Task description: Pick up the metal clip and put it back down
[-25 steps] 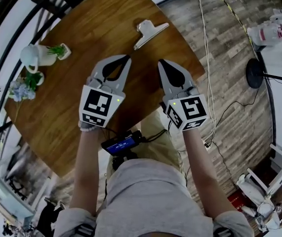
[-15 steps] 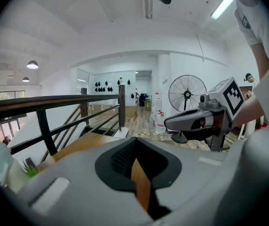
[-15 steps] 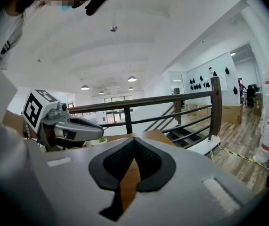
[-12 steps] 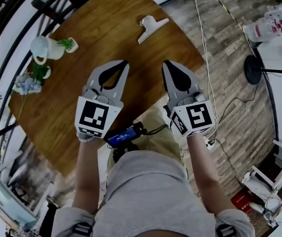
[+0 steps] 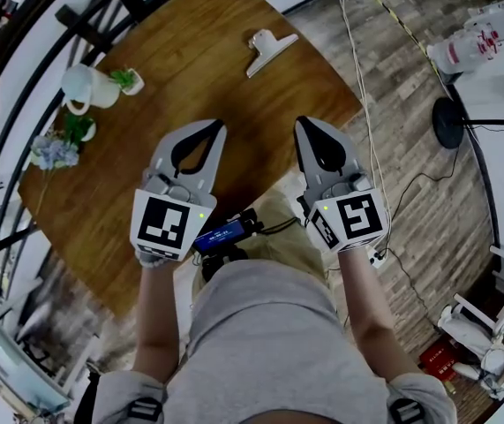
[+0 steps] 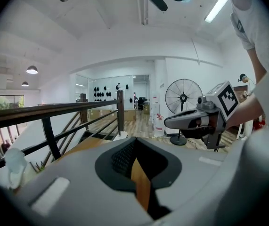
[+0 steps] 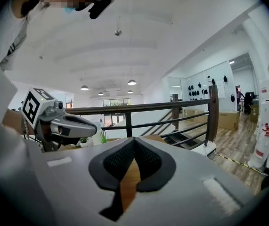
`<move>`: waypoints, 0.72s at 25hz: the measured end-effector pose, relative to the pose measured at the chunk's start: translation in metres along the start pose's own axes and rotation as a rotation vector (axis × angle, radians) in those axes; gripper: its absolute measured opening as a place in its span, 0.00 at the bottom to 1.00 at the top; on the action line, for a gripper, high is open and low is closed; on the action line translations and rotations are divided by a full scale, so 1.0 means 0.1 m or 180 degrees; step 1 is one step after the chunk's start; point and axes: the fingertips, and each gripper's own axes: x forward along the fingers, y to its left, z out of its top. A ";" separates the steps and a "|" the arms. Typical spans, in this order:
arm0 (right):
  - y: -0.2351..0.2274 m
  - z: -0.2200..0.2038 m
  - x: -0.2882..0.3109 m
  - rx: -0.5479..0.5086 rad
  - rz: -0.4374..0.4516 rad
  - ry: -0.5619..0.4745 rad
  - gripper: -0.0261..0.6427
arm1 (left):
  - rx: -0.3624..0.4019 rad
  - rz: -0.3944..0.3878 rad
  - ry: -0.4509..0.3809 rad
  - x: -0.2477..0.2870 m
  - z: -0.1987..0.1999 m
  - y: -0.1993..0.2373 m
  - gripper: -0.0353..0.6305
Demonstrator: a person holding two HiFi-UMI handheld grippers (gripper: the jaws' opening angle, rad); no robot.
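The metal clip (image 5: 269, 49) lies on the brown wooden table (image 5: 181, 51) near its far right edge, seen only in the head view. My left gripper (image 5: 219, 124) is shut and empty, held above the table's near part, well short of the clip. Beside it my right gripper (image 5: 299, 122) is likewise shut with nothing in it, over the table's near right edge. In the left gripper view the jaws (image 6: 133, 140) meet at their tips and the right gripper (image 6: 205, 117) shows alongside. The right gripper view shows its jaws (image 7: 134, 140) closed, the left gripper (image 7: 54, 119) at left.
A white mug (image 5: 84, 87) and a small potted plant (image 5: 128, 79) stand at the table's left, with pale blue flowers (image 5: 53, 153) nearer. A black railing (image 7: 172, 109) runs behind the table. A fan stand (image 5: 450, 122) and cables (image 5: 357, 69) are on the wooden floor at right.
Both grippers have drawn back toward the person and risen, away from the clip. The clip has stayed in place on the table.
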 end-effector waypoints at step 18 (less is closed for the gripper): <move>0.06 0.02 -0.17 -0.0112 -0.0066 0.0015 0.04 | 0.0020 -0.0055 -0.0001 -0.16 -0.04 -0.11 0.07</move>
